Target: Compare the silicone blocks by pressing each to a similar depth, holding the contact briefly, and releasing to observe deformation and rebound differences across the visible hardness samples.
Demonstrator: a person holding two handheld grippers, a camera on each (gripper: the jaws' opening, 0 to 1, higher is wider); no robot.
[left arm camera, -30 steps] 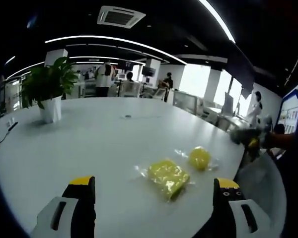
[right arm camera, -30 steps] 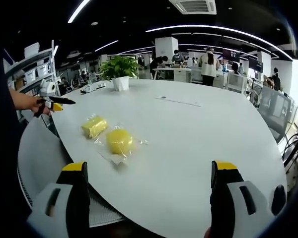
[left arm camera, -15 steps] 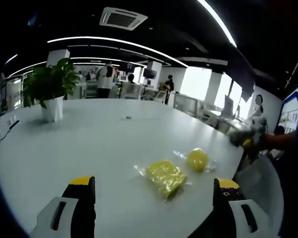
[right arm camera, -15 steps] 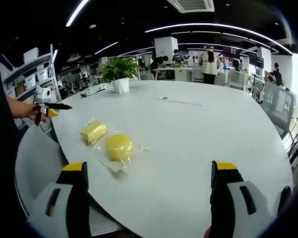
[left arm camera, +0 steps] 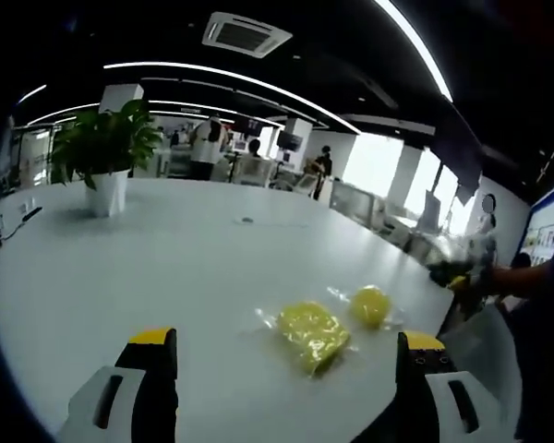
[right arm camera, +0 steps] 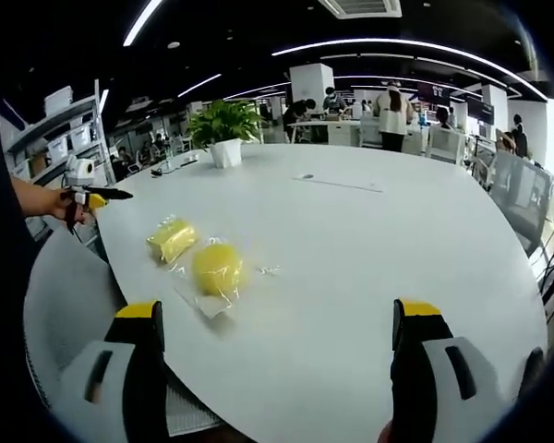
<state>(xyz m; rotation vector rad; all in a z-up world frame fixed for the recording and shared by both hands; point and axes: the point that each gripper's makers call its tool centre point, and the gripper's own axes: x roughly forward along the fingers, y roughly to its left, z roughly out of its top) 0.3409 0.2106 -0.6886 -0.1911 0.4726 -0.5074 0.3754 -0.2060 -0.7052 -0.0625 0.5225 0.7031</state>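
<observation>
Little changed since a second ago: both views shifted slightly, yellow blocks unmoved on the table (left arm camera: 120, 277), left hand-held gripper (left arm camera: 286, 355) and right hand-held gripper (right arm camera: 277, 323) still wide open and empty.

From the left gripper view: rectangular yellow block (left arm camera: 311, 329) in clear wrap at about 1 o'clock between the jaws, round yellow block (left arm camera: 370, 305) just beyond at 2 o'clock, near but apart. Right hand-held gripper visible at 3 o'clock off the table edge, held by a hand, blurred.

From the right gripper view: round block at 10 o'clock, rectangular block further out at 10 o'clock; left hand-held gripper at 9 o'clock, gripped by a hand (right arm camera: 51, 201), off the table edge. Nothing between either gripper and the blocks.

Large white rounded table, potted plant (right arm camera: 223, 129) at its far side, cables (left arm camera: 5, 235) near one edge. Open office beyond: people at desks, white columns, strip lights, ceiling vent (left arm camera: 246, 33), bright windows.
</observation>
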